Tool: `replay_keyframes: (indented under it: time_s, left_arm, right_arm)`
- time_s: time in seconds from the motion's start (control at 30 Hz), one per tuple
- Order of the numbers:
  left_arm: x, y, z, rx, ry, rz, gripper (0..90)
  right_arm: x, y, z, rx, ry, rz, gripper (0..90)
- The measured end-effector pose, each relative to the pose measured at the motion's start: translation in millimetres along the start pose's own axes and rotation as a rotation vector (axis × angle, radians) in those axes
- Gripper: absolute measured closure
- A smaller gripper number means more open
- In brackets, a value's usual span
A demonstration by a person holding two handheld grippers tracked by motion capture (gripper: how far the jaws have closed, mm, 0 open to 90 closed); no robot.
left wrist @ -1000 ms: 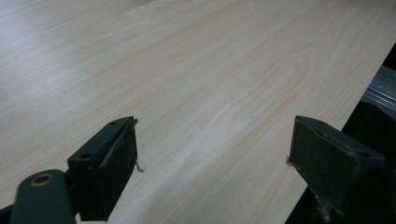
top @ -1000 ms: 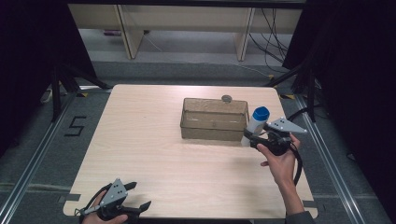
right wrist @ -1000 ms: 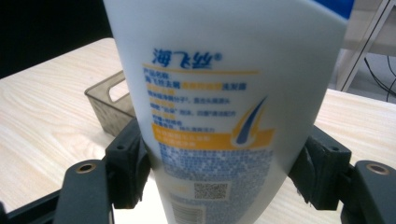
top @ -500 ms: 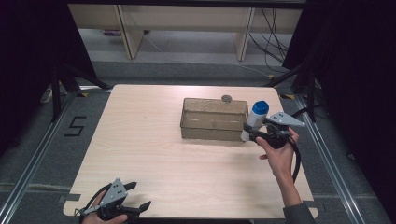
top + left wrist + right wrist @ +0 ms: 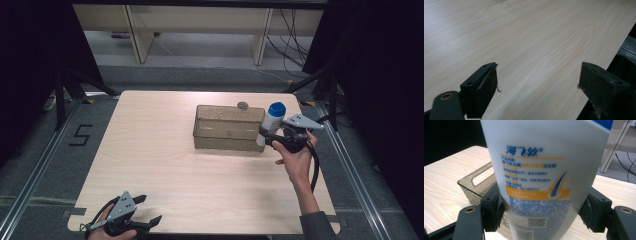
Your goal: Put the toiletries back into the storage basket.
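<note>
A white bottle [image 5: 270, 125] with a blue cap stands upright in the air at the right end of a clear brownish bin [image 5: 227, 128]. My right gripper [image 5: 264, 136] is shut on the bottle's lower body. In the right gripper view the bottle [image 5: 544, 175] fills the middle, its blue and orange label facing the camera, both black pads pressed on its sides, with the bin [image 5: 477, 183] behind it to the left. My left gripper [image 5: 145, 210] rests at the table's near left corner, open. In the left gripper view its jaws [image 5: 537, 87] stand wide apart over bare wood.
A small round grey object [image 5: 243, 105] lies just behind the bin. The light wooden table [image 5: 150, 150] has dark floor and metal rails on both sides. Shelving legs and cables stand beyond its far edge.
My right gripper has carried the bottle a little left and farther back, toward the bin's right end, and slightly higher. The left gripper has stayed put.
</note>
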State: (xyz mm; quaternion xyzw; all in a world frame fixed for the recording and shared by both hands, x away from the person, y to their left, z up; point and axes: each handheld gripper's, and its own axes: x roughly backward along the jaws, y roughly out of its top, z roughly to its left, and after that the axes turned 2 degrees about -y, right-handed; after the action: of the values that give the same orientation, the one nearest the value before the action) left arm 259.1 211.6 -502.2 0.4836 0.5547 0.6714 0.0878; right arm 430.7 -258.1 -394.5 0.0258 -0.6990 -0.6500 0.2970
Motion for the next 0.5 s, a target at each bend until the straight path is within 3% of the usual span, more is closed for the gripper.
replay_keyframes:
  time_s: [0.13,0.2,0.23,0.37,0.4,0.47,0.5]
  left_arm:
    - [0.2,0.2,-0.3,-0.001,0.002,0.002,15.1]
    - [-0.2,0.0,-0.3,0.005,-0.002,-0.003,15.0]
    - [-0.1,0.5,-0.1,0.002,-0.001,-0.003,15.1]
    - [-0.7,-0.1,-0.4,0.006,-0.002,-0.005,15.0]
    - [-0.4,0.2,0.1,0.003,-0.002,-0.004,15.1]
    - [-0.3,0.3,0.0,0.002,-0.002,-0.004,15.0]
    - [-0.2,-0.1,0.0,-0.001,0.001,0.001,15.1]
  right_arm:
    - [-4.4,4.6,0.2,0.019,-0.006,-0.006,31.3]
    - [-7.1,6.7,1.9,0.0,0.006,-0.011,31.3]
    - [-8.0,7.9,1.6,0.018,-0.005,-0.012,31.3]
    - [-13.7,9.8,2.6,0.009,0.013,-0.005,31.3]
    - [-15.8,9.9,2.0,0.028,-0.007,-0.026,31.3]
    - [-17.4,10.4,2.9,-0.001,0.006,-0.002,31.3]
    - [-18.8,10.9,1.3,0.021,0.003,-0.008,31.3]
